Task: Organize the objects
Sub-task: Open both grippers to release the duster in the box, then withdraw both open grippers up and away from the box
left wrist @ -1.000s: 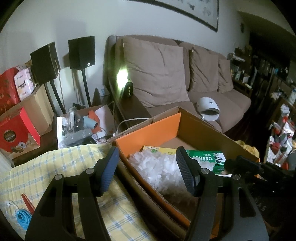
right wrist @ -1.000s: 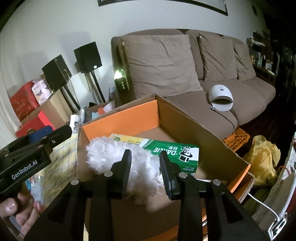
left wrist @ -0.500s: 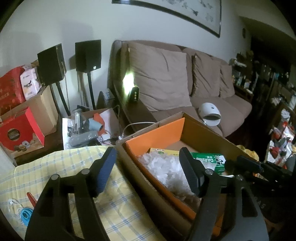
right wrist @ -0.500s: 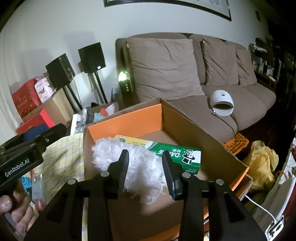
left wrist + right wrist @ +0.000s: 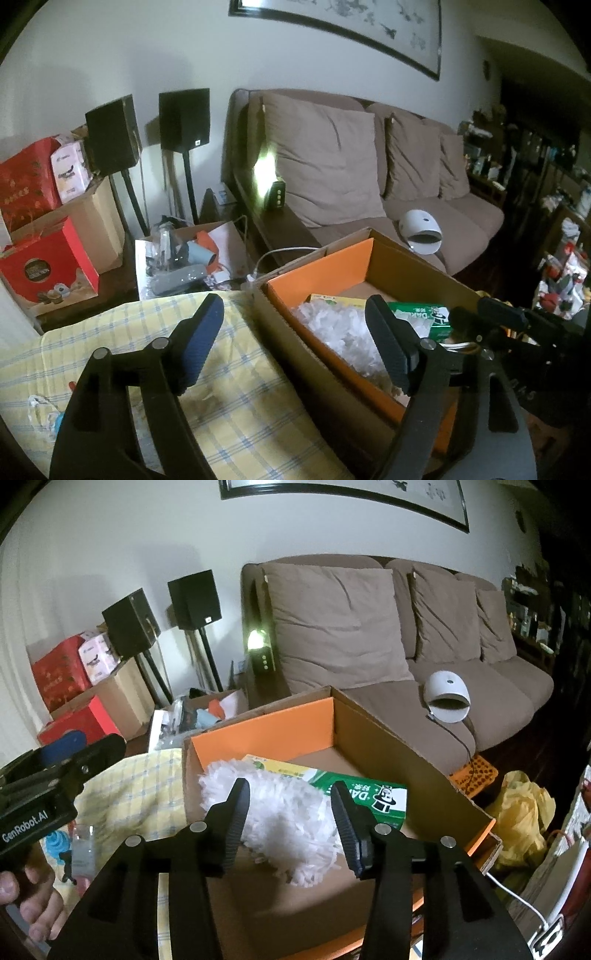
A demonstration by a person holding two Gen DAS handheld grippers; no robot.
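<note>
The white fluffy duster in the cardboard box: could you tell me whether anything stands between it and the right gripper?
Nothing visible does: the white fluffy duster lies uncovered atop the cardboard box contents, directly beyond the right gripper, whose jaws have just been opening and hold nothing.

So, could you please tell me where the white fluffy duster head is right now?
The white fluffy duster head lies inside the cardboard box, toward its left side in the right wrist view, partly overlapping the green carton.

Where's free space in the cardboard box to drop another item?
Bare floor of the cardboard box shows along the far orange wall, beyond the green carton, and at the near edge below the white mop head. The middle is crowded: mop head lies partly over the carton.
</note>
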